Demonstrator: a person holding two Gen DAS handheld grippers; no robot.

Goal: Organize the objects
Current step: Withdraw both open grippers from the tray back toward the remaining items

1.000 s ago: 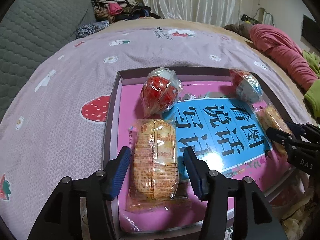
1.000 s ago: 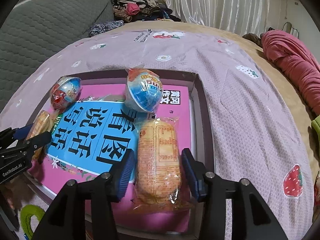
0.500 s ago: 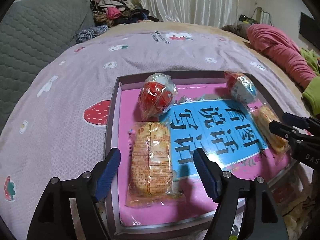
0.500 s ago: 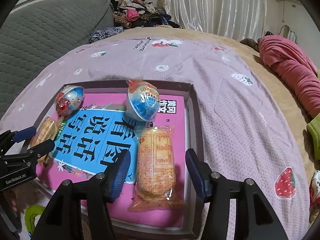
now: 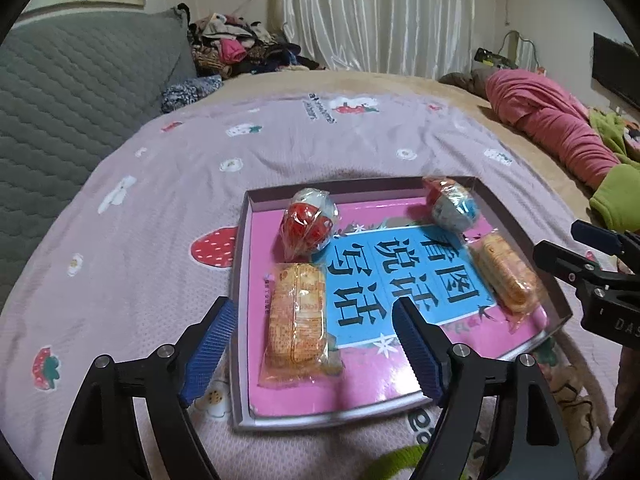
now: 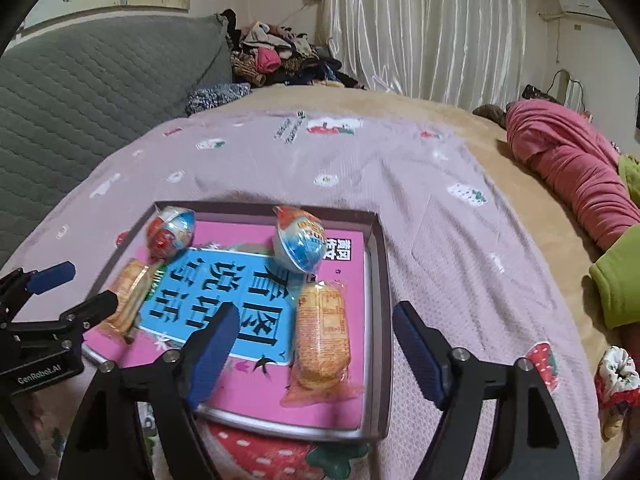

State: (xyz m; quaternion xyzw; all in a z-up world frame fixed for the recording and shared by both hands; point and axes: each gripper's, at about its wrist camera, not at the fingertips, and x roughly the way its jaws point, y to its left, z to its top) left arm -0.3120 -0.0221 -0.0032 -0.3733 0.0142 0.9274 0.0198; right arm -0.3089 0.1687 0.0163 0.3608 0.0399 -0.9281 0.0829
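Both grippers, left & right, jaws released above tray; risk: low pass snags biscuit pack wrapper, dragging it off tray.

A home bedroom: bed, curtains, piled clothes.

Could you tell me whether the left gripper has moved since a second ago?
Yes. The left gripper has opened and pulled back from the left biscuit pack lying in the tray.

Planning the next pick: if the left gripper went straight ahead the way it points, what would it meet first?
Probably the orange biscuit pack lying in the pink tray, directly between the open left gripper fingers; depth is uncertain.
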